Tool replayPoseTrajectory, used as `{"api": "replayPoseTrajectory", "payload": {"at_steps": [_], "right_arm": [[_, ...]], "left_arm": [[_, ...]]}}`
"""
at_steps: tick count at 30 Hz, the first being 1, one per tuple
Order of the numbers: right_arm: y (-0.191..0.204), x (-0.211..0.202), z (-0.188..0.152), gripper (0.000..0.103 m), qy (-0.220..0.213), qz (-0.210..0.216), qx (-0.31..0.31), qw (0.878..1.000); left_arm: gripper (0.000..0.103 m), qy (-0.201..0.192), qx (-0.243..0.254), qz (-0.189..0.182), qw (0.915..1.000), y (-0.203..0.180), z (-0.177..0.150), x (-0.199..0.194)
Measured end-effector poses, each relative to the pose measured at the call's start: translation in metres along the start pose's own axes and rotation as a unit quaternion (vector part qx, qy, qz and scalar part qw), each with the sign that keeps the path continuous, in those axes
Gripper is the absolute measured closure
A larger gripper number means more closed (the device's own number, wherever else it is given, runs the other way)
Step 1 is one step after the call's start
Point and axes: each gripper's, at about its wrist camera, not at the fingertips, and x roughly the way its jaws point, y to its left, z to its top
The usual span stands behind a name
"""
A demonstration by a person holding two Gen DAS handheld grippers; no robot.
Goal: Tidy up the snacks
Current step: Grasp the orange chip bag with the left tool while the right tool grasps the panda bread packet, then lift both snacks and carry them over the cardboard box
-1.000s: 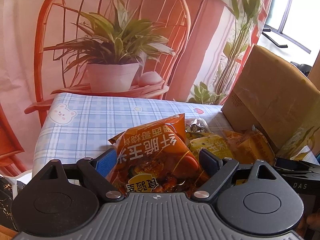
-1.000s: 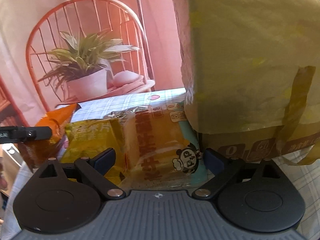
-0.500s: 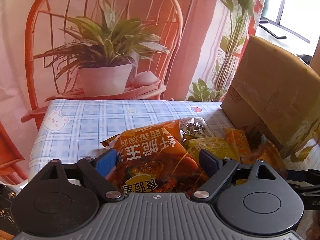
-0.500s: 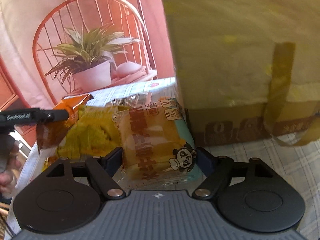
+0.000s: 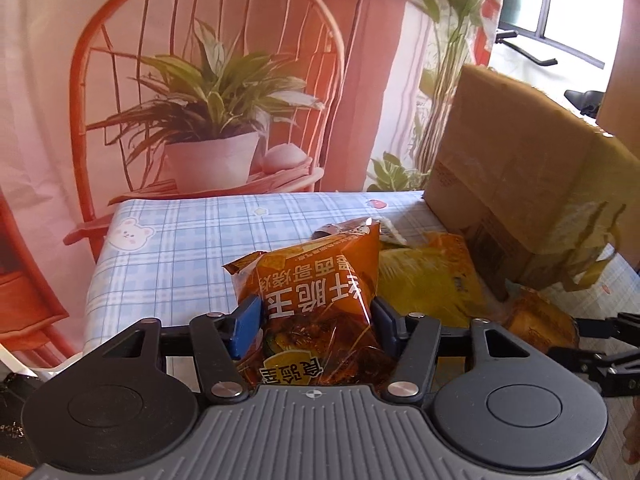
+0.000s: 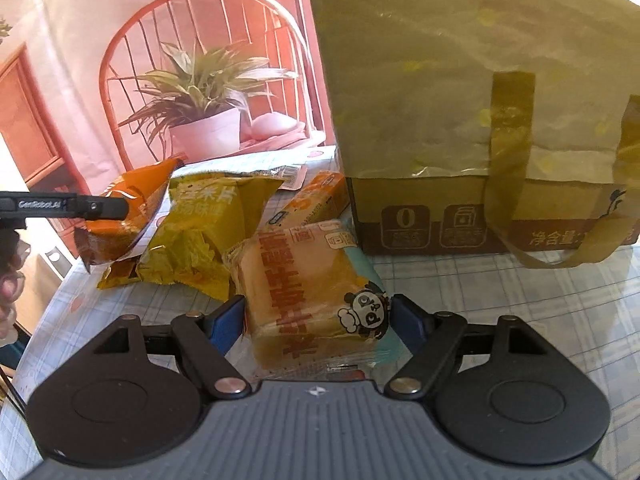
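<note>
on the checked counter (image 6: 520, 300), left gripper (image 5: 316, 316) jaws closing on an orange bag (image 5: 316, 292); right gripper (image 6: 316, 320) grips a bread packet (image 6: 308, 292), both likely bound for the box (image 6: 460, 120).

The orange snack bag (image 5: 316, 300) and the yellow chip bag (image 6: 204, 236) are glossy crinkled foil-like film, the bread pack (image 6: 308, 292) is clear shiny plastic wrap, and the cardboard box (image 6: 480, 120) is matt (its tape strips shinier).
</note>
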Motion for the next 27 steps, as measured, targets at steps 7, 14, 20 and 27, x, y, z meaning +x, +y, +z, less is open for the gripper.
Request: {"api": "replayPoseTrajectory", "payload": {"at_steps": [7, 14, 20, 27], "right_arm": [[-0.011, -0.014, -0.012, 0.024, 0.003, -0.007, -0.006, 1.0], [-0.031, -0.03, -0.025, 0.024, 0.003, -0.024, 0.015, 1.0], [-0.04, -0.04, -0.034, 0.023, 0.011, -0.021, 0.022, 0.999], [-0.035, -0.036, -0.031, 0.019, 0.01, -0.022, -0.002, 1.0]], "left_arm": [[0.042, -0.012, 0.009, -0.012, 0.9998, -0.029, -0.016, -0.032], [0.042, -0.004, 0.016, -0.025, 0.9996, -0.07, -0.044, -0.047], [0.042, -0.006, -0.029, -0.048, 0.9984, -0.085, -0.057, -0.055], [0.042, -0.002, -0.043, -0.047, 0.998, -0.096, -0.065, -0.058]]}}
